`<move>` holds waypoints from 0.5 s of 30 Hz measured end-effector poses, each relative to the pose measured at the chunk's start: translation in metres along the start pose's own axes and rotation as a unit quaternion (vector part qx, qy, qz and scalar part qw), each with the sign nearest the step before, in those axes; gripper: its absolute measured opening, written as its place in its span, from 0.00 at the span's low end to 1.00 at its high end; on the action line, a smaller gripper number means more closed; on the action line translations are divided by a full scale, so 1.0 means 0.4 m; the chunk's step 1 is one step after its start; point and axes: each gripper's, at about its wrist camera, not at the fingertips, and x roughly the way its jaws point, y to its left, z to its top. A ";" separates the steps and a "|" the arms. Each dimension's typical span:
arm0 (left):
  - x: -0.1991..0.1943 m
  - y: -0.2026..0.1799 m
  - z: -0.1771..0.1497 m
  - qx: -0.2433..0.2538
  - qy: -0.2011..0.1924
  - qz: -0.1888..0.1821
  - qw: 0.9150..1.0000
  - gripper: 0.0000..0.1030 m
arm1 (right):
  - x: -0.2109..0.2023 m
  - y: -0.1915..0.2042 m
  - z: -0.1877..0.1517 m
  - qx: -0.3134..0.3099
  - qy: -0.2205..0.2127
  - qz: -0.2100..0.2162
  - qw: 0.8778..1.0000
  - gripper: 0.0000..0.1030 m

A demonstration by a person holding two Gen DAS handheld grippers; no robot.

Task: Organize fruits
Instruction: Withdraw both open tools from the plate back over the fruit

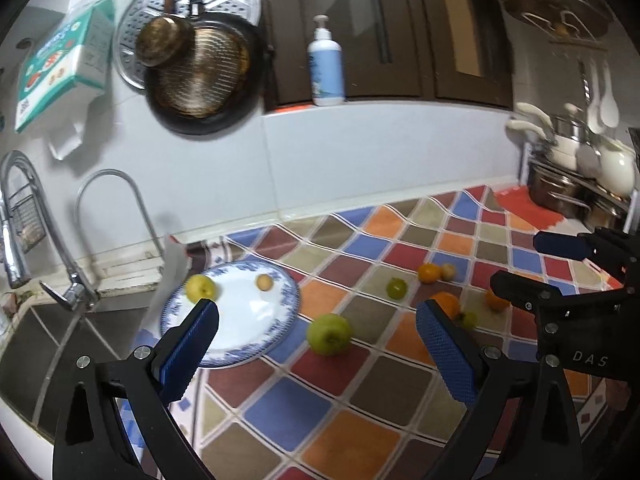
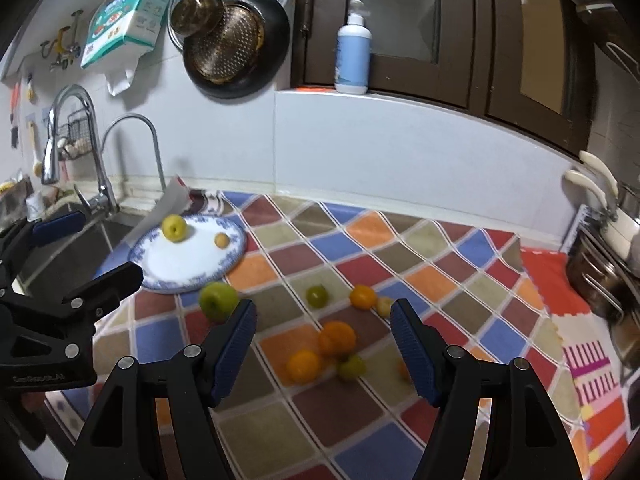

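Hovering over the countertop's checked cloth of many colours (image 1: 360, 400), the left gripper (image 1: 318, 354) stands with its blue-padded jaws spread wide and nothing between the pads. Just beyond its left fingertip lies the round white plate with a blue patterned rim (image 1: 288, 312), touching nothing but the cloth. On that plate rest a yellow-green apple-like fruit (image 1: 200, 288), close above the left fingertip, and a small tan round fruit (image 1: 264, 282), apart from it. Between the two left fingers, a little ahead of them, a larger green apple (image 1: 329, 334) sits on the cloth just beside the plate's rim.

The right gripper (image 2: 323, 344) holds its jaws partly apart, with no fruit pressed between the pads. In the gap ahead of its fingers lies a loose cluster: two oranges (image 2: 338, 338) (image 2: 304, 366), near or touching each other, and a small green fruit (image 2: 351, 367) just beside them. Further ahead sit a dark green round fruit (image 2: 317, 296), another orange (image 2: 363, 297) and a small pale yellow fruit (image 2: 385, 305) touching or nearly touching that orange. The steel sink (image 2: 80, 244) lies to the left of both grippers, beyond the plate. The fruits are somewhat blurred.
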 end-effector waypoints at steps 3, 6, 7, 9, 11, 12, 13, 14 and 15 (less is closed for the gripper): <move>0.009 -0.039 -0.018 0.012 -0.001 -0.017 1.000 0.98 | -0.007 -0.025 -0.027 0.004 0.007 -0.007 1.000 0.68; 0.032 -0.077 -0.035 0.023 0.002 -0.038 0.999 0.98 | -0.004 -0.050 -0.050 0.001 0.017 -0.015 1.000 0.68; 0.042 -0.093 -0.039 0.028 0.005 -0.044 0.999 0.97 | -0.001 -0.060 -0.059 0.000 0.023 -0.017 1.000 0.67; 0.064 -0.121 -0.047 0.037 0.011 -0.058 0.998 0.97 | 0.005 -0.079 -0.072 -0.002 0.029 -0.019 0.999 0.67; 0.082 -0.146 -0.055 0.045 0.018 -0.064 0.997 0.97 | 0.012 -0.099 -0.085 -0.008 0.038 -0.028 0.999 0.67; 0.095 -0.159 -0.059 0.048 0.022 -0.067 0.996 0.97 | 0.016 -0.109 -0.090 -0.008 0.042 -0.032 0.999 0.67; 0.107 -0.169 -0.063 0.049 0.028 -0.067 0.996 0.97 | 0.023 -0.120 -0.093 -0.006 0.046 -0.035 0.998 0.67; 0.117 -0.177 -0.066 0.050 0.033 -0.068 0.996 0.96 | 0.031 -0.134 -0.098 -0.003 0.051 -0.037 0.998 0.67; 0.129 -0.186 -0.069 0.050 0.039 -0.070 0.996 0.95 | 0.039 -0.147 -0.103 0.001 0.055 -0.039 0.998 0.67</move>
